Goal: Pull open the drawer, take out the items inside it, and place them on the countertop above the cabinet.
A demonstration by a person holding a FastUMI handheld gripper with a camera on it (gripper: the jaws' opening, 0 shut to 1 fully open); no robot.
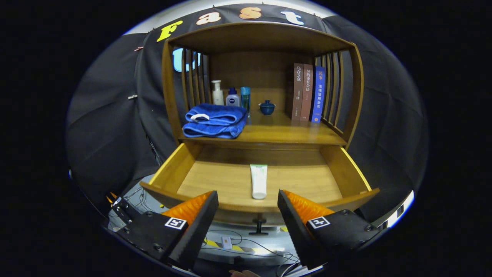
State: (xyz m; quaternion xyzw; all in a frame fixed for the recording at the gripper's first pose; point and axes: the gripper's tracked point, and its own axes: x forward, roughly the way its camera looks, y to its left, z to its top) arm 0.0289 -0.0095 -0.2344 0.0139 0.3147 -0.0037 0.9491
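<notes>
Hovering in front of the pulled-out drawer [230, 181], the gripper [248, 200] has its 2 fingers spread wide apart with nothing held between them. Their tips sit at the height of the drawer's front edge, one to each side of the small dark knob [258, 226] below that front panel, touching neither it nor the wood as far as can be seen.

Inside the drawer lies 1 item: a white tube [258, 181] with a green band at its far end. It lies flat on the drawer floor, lengthwise, its cap end pointing toward the gripper and resting close behind the front panel. It is just ahead of the gap between the fingers, slightly nearer the right one.

Above the drawer is the countertop [284, 132] of the wooden cabinet [167, 84], closed in by slatted sides and a top board. On its left part sits a folded blue towel [215, 121]. Behind the towel stand a white pump bottle [217, 93], a short blue-capped bottle [232, 97] and a teal bottle [245, 99], close together. A small dark blue lidded cup [266, 107] stands near the middle, and 3 upright books [307, 92] lean against the right slats. Below the drawer front, cables [238, 234] lie on the floor.
</notes>
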